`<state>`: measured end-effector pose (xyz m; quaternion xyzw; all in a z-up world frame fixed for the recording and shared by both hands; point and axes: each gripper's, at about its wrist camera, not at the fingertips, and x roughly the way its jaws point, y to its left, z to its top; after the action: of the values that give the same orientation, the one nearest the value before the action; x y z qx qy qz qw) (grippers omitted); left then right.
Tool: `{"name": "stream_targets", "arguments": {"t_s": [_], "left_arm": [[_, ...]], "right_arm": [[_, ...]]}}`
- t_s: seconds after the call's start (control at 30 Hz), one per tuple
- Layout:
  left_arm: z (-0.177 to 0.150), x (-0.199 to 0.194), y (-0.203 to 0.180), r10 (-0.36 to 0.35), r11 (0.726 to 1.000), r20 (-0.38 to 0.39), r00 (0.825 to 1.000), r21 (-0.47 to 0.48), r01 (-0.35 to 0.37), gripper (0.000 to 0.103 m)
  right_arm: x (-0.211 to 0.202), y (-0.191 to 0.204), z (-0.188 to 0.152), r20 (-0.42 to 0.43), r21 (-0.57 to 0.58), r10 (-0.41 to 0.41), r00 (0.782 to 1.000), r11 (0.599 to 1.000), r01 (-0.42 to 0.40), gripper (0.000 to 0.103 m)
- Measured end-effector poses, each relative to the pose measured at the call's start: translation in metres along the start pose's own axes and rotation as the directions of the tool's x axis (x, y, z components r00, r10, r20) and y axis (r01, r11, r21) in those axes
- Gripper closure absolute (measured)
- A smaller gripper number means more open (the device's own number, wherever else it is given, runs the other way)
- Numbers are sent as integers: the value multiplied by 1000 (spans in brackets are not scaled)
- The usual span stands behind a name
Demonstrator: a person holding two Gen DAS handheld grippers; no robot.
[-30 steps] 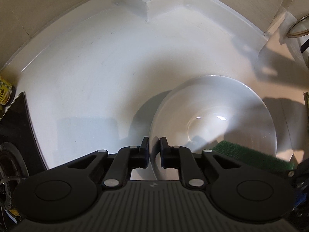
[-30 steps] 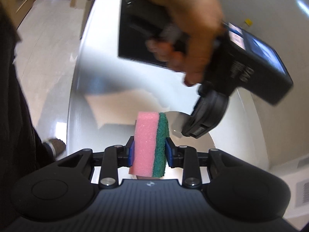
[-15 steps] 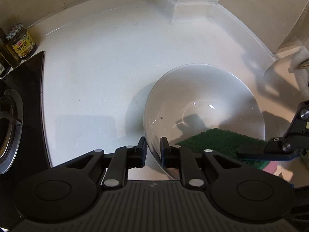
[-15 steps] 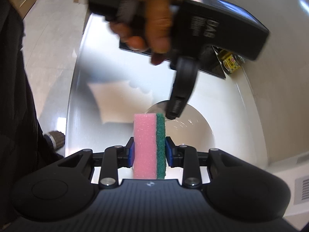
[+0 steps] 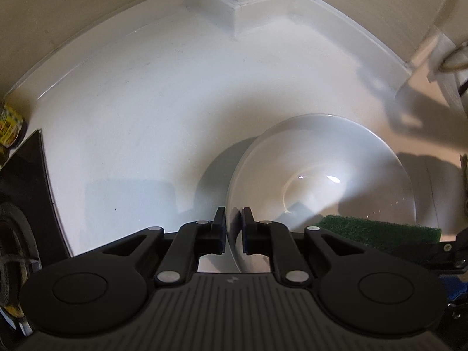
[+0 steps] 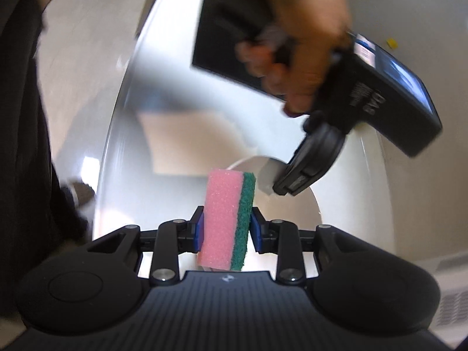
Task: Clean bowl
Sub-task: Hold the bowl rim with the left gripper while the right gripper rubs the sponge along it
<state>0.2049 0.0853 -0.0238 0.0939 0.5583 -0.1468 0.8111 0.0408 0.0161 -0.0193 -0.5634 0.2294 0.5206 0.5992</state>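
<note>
A white bowl [image 5: 321, 175] sits on the white counter [image 5: 146, 117], its near rim between the jaws of my left gripper [image 5: 233, 225]. Those jaws are closing, and the pads hold the rim. In the right wrist view the left gripper [image 6: 280, 188] comes down onto the bowl [image 6: 295, 213] from above, held by a person's hand [image 6: 304, 44]. My right gripper [image 6: 226, 231] is shut on a pink and green sponge [image 6: 228, 219], held upright just over the bowl's edge. The sponge's green face [image 5: 377, 228] shows at the bowl's lower right rim.
A jar [image 5: 8, 125] and a black stove top [image 5: 20, 199] lie at the left. A boxed wall corner [image 5: 242, 3] closes the counter at the back, and a metal ring [image 5: 456, 58] stands at the right. Past the counter's front edge is the pale floor [image 6: 84, 58].
The left jaws have narrowed on the bowl's rim. The bowl and left gripper swung to one side and came back. The sponge reached further into the bowl half a second ago and now sits at its edge.
</note>
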Motion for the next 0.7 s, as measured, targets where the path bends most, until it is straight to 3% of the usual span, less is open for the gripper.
{"name": "stream_targets", "arguments": {"t_s": [0.23, 0.53, 0.7], "left_arm": [[-38, -19, 3, -15, 981, 63, 998, -192, 27, 90], [-39, -15, -5, 42, 987, 62, 997, -156, -32, 93], [-20, -9, -3, 26, 998, 46, 999, -53, -23, 94]], "right_arm": [[-6, -6, -3, 15, 82, -3, 1000, 997, 2, 76], [-6, -25, 4, 46, 212, 17, 999, 977, -27, 76], [-1, -29, 11, 66, 263, 31, 997, 964, -47, 76]]}}
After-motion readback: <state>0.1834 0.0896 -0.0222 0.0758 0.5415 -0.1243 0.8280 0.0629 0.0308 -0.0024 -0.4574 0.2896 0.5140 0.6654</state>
